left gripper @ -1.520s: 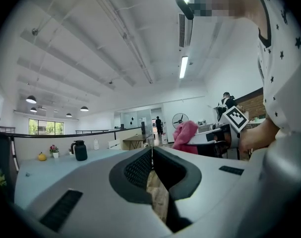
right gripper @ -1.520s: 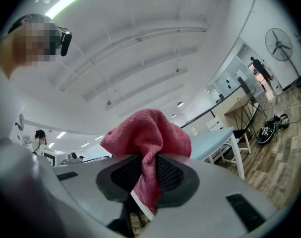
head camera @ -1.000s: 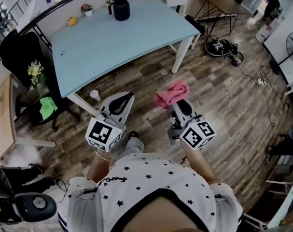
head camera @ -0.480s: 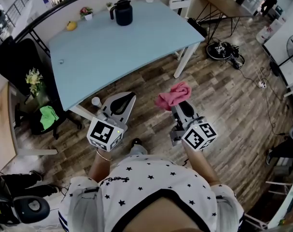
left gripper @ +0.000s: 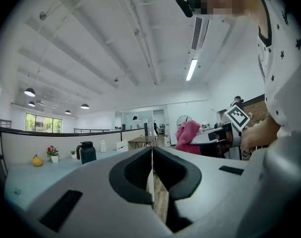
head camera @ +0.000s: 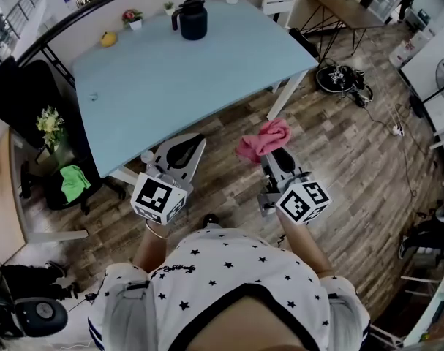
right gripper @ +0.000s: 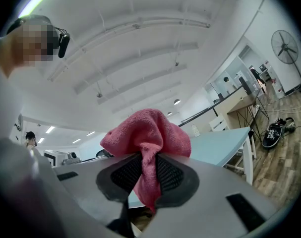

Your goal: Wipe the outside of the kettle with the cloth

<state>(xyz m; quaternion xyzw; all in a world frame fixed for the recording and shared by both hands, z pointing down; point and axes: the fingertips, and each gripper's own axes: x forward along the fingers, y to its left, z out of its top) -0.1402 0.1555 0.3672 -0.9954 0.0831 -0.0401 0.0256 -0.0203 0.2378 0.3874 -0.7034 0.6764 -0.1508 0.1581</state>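
The right claw (right gripper: 146, 177) pinches a pink cloth (head camera: 262, 139), which bunches up above its tips. The left claw (left gripper: 151, 170) is pressed together on nothing. The dark kettle (head camera: 192, 19) stands near the far edge of the pale blue worktop (head camera: 178, 72), well apart from both.

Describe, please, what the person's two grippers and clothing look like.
Both the left gripper and the right gripper are light grey with black pads, each bearing a black-and-white marker cube. The shirt is white with dark stars.
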